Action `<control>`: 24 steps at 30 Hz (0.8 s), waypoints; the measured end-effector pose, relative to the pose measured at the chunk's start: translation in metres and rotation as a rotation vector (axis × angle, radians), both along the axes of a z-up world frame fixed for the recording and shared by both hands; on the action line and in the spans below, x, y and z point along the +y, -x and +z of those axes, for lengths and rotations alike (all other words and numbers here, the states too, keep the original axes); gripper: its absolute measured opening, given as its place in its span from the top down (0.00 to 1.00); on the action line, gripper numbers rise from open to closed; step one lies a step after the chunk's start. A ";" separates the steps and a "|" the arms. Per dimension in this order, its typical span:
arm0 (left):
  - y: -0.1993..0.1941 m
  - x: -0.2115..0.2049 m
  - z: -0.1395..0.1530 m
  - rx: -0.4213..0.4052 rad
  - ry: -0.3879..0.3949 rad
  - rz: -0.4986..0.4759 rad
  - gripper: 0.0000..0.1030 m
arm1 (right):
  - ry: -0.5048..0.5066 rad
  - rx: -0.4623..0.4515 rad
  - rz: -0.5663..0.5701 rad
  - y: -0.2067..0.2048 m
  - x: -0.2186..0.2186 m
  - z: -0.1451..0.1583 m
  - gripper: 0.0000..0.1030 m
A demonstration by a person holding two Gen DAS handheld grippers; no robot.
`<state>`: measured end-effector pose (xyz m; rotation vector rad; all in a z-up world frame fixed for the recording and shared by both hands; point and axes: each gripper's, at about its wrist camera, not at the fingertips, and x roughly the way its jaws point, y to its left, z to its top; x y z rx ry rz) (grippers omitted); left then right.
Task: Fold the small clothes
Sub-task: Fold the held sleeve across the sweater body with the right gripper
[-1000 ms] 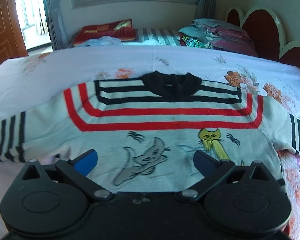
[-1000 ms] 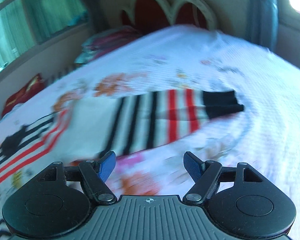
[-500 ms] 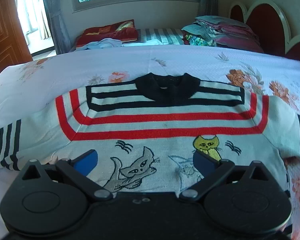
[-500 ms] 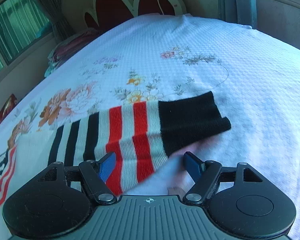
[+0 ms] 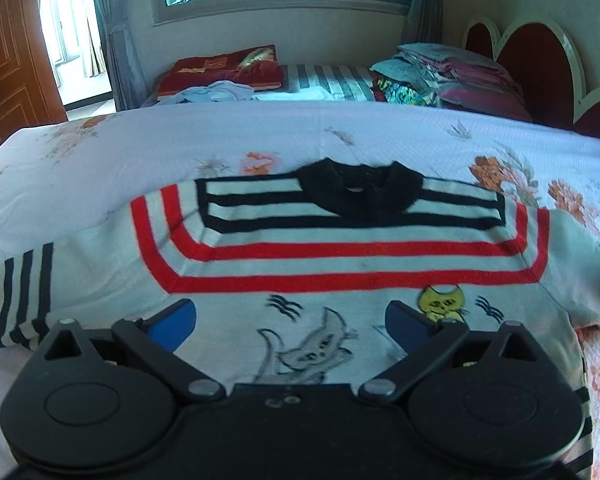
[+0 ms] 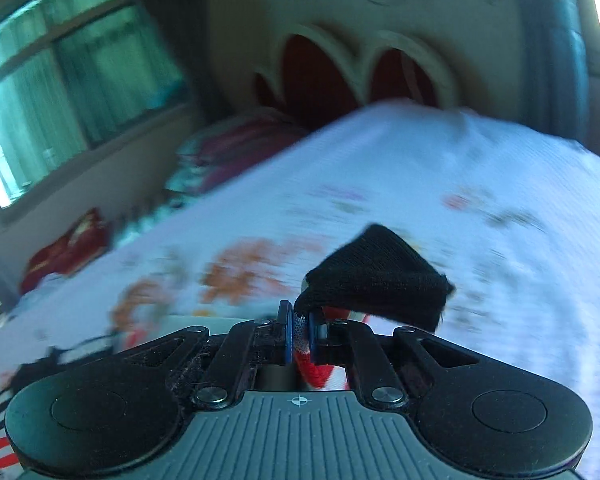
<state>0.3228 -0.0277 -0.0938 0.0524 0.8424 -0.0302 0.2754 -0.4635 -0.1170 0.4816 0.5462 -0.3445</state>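
Observation:
A small white sweater (image 5: pixel 340 264) with red and black stripes, a black collar and cat pictures lies flat, front up, on the bed. My left gripper (image 5: pixel 290 320) is open and empty, hovering over the sweater's lower front. My right gripper (image 6: pixel 299 330) is shut on the sweater's right sleeve near its black cuff (image 6: pixel 376 276). The cuff stands lifted off the bedspread, above the fingertips. The rest of the sleeve is hidden under the gripper. The right wrist view is blurred.
The bed has a white floral bedspread (image 5: pixel 180 148). A stack of folded bedding (image 5: pixel 440 76) and a red pillow (image 5: pixel 224 68) lie beyond the far edge. A red scalloped headboard (image 5: pixel 540 56) stands at the right.
My right gripper has closed on the sleeve by the cuff and lifted it; it was open over the flat sleeve before. My left gripper has stayed open, drawing back slightly.

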 end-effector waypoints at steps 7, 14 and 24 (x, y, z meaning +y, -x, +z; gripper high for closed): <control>-0.008 0.055 0.002 0.002 0.057 0.024 0.03 | 0.008 -0.065 0.358 -0.052 0.165 0.030 0.93; -0.015 0.092 -0.002 0.016 0.096 0.044 0.03 | -0.056 0.088 0.601 -0.086 0.291 -0.019 0.93; -0.037 0.049 -0.023 0.088 0.142 -0.104 0.03 | 0.052 0.104 0.569 -0.042 0.277 -0.016 0.41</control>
